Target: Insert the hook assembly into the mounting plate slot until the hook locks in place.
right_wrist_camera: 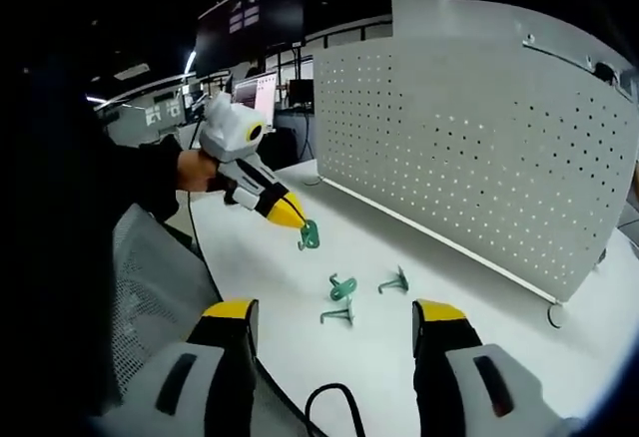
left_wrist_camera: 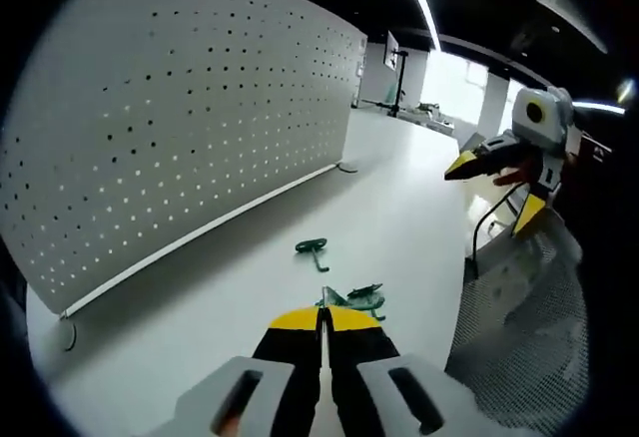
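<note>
My left gripper (left_wrist_camera: 321, 317) is shut on a green hook (left_wrist_camera: 355, 299), which sticks out past its yellow tips. In the right gripper view the left gripper (right_wrist_camera: 289, 216) hovers over the table with the green hook (right_wrist_camera: 310, 235) hanging from its tip. The white perforated mounting plate (left_wrist_camera: 180, 108) stands upright along the table's far side, also seen as the plate (right_wrist_camera: 479, 128) at the right. My right gripper (right_wrist_camera: 334, 310) is open and holds nothing; the right gripper (left_wrist_camera: 496, 190) hangs in the air at the right of the left gripper view.
Three loose green hooks (right_wrist_camera: 342, 287) lie on the white table (right_wrist_camera: 300, 357) between my right jaws and the plate; one loose hook (left_wrist_camera: 313, 248) lies ahead of my left jaws. A grey mesh chair (left_wrist_camera: 519, 327) stands beside the table. A black cable (right_wrist_camera: 329, 397) loops at the near edge.
</note>
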